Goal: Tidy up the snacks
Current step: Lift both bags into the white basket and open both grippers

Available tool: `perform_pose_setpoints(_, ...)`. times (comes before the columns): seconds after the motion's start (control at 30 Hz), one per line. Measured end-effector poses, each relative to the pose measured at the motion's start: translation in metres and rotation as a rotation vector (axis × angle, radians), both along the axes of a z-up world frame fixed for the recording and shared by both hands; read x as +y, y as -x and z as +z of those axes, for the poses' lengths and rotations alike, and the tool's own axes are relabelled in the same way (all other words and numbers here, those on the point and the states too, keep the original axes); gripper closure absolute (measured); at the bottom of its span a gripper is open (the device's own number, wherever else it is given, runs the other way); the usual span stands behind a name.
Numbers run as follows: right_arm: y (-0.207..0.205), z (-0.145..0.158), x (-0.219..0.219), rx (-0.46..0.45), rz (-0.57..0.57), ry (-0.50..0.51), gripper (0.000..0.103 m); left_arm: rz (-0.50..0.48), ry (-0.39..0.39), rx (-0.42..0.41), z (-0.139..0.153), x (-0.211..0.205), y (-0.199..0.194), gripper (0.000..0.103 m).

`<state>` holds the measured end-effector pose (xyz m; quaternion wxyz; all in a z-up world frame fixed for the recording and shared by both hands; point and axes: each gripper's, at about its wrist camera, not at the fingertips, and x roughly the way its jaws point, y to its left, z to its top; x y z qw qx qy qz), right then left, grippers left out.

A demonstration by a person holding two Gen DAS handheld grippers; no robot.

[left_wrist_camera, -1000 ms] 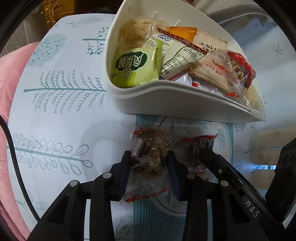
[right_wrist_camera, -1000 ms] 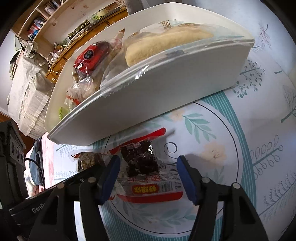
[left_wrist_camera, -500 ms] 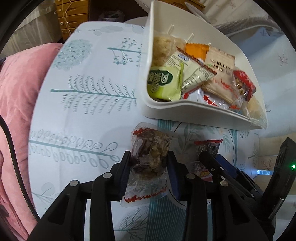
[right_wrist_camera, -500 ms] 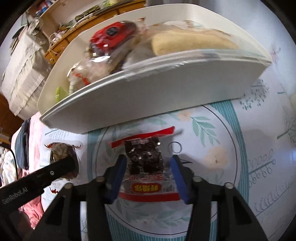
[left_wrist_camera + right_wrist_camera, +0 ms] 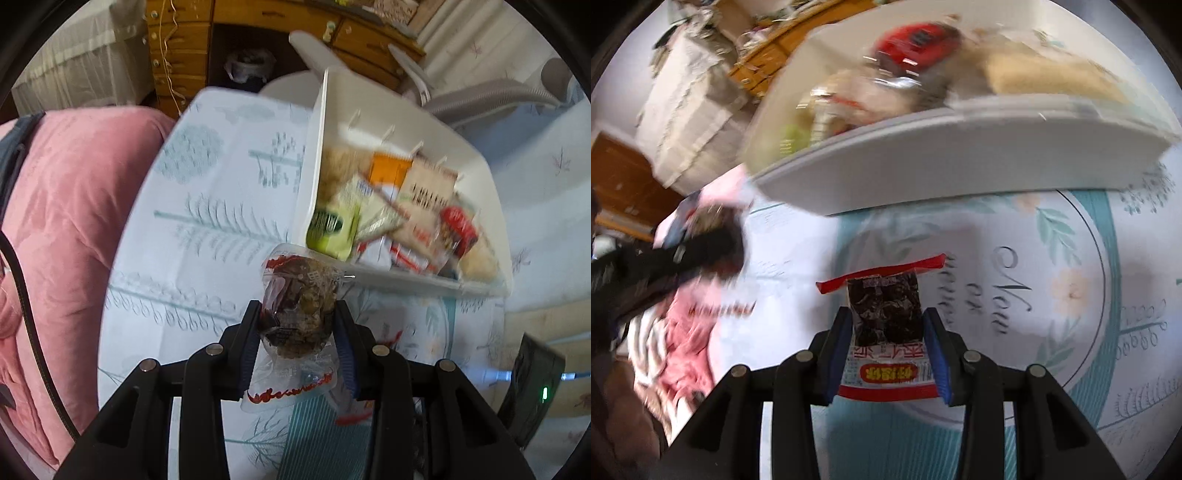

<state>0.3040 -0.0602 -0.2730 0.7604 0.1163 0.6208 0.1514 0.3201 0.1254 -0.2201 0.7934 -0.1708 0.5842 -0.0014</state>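
Note:
My left gripper (image 5: 297, 317) is shut on a clear packet of brown nutty snack (image 5: 301, 299) with red trim, held up above the tablecloth near the front left corner of the white bin (image 5: 406, 284). Several wrapped snacks fill that bin. In the right wrist view, my right gripper (image 5: 886, 325) is closing on a dark snack packet (image 5: 884, 299) with red ends, and its blue pads touch both sides of it. The packet sits just over the round print on the tablecloth, in front of the bin (image 5: 960, 162). The left gripper (image 5: 701, 243) shows blurred at the left of that view.
A pink cushion (image 5: 66, 221) lies left of the table. Wooden drawers (image 5: 177, 55) and a grey chair (image 5: 480, 96) stand beyond the table's far edge. The patterned tablecloth (image 5: 207, 221) is bare to the left of the bin.
The left gripper has risen with its packet, off the cloth. The right jaws have narrowed from wide apart onto the dark packet, and that gripper has rolled a little.

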Motion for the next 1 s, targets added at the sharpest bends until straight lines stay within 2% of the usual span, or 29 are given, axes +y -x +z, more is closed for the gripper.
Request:
perform_pose_setpoints(0.2, -0.003, 0.045, 0.001, -0.114, 0.125, -0.093, 0.064, 0.037, -0.010, -0.097, 0.033, -0.001, -0.018, 0.066)
perform_pose_setpoints(0.33, -0.009, 0.072, -0.006, -0.220, 0.151, -0.091, 0.064, 0.061, -0.005, -0.160, 0.052, -0.007, -0.031, 0.066)
perform_pose_setpoints(0.5, -0.023, 0.093, -0.027, -0.325, 0.096, -0.045, 0.063, 0.044, -0.033, -0.239, 0.067, -0.030, -0.049, 0.066)
perform_pose_setpoints(0.77, -0.053, 0.101, -0.077, -0.466, -0.017, 0.065, 0.063, 0.027, -0.045, -0.321, 0.071, -0.064, -0.075, 0.066)
perform_pose_setpoints(0.9, -0.065, 0.102, -0.098, -0.540, -0.053, 0.144, 0.062, 0.036, -0.020, -0.369, 0.069, -0.073, -0.084, 0.066)
perform_pose_setpoints(0.93, -0.068, 0.100, -0.102, -0.557, -0.063, 0.158, 0.062, 0.046, -0.010, -0.377, 0.068, -0.073, -0.086, 0.063)
perform_pose_setpoints(1.0, -0.070, 0.098, -0.107, -0.569, -0.076, 0.184, 0.061, 0.055, 0.046, -0.390, 0.063, -0.073, -0.090, 0.052)
